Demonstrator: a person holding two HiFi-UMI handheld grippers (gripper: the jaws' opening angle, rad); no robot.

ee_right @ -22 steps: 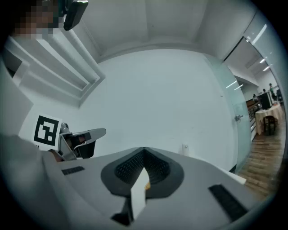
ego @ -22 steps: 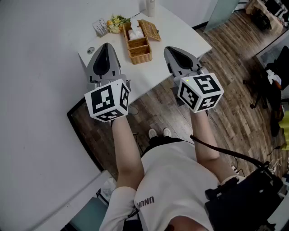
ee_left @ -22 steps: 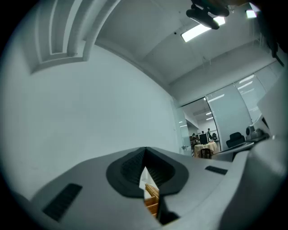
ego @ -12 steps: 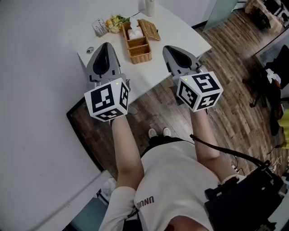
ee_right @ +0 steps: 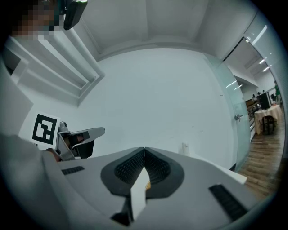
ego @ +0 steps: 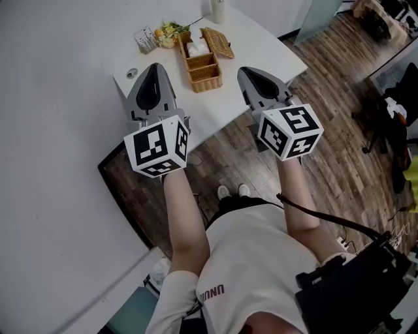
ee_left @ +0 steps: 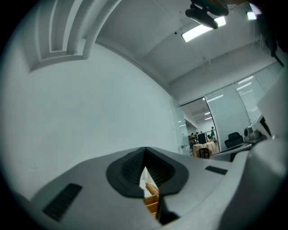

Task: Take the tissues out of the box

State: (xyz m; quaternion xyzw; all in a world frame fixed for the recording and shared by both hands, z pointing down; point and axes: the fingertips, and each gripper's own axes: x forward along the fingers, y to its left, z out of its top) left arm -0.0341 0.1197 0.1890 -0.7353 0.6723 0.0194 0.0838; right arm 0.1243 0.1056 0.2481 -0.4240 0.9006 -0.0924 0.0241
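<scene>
A wicker tissue box (ego: pixel 200 63) stands on the white table (ego: pixel 261 45) with its lid (ego: pixel 217 42) flipped open to the right. White tissue (ego: pixel 196 47) shows in its far compartment. My left gripper (ego: pixel 155 66) hovers over the table's near left edge, short of the box, with its jaw tips together and nothing held. My right gripper (ego: pixel 252 70) hangs over the near right part of the table, shut and empty too. In the left gripper view the left gripper's (ee_left: pixel 145 153) tips meet, and the wicker box (ee_left: pixel 152 197) shows through the slit below them. The right gripper (ee_right: pixel 144 155) looks the same in its own view.
Behind the box sit a small bunch of flowers (ego: pixel 170 30), a card holder (ego: pixel 144 39) and a white bottle (ego: pixel 217 9). A round cable port (ego: pixel 132 73) lies near the left gripper. A white wall runs along the left. Wood floor (ego: pixel 339 163) and dark chairs lie to the right.
</scene>
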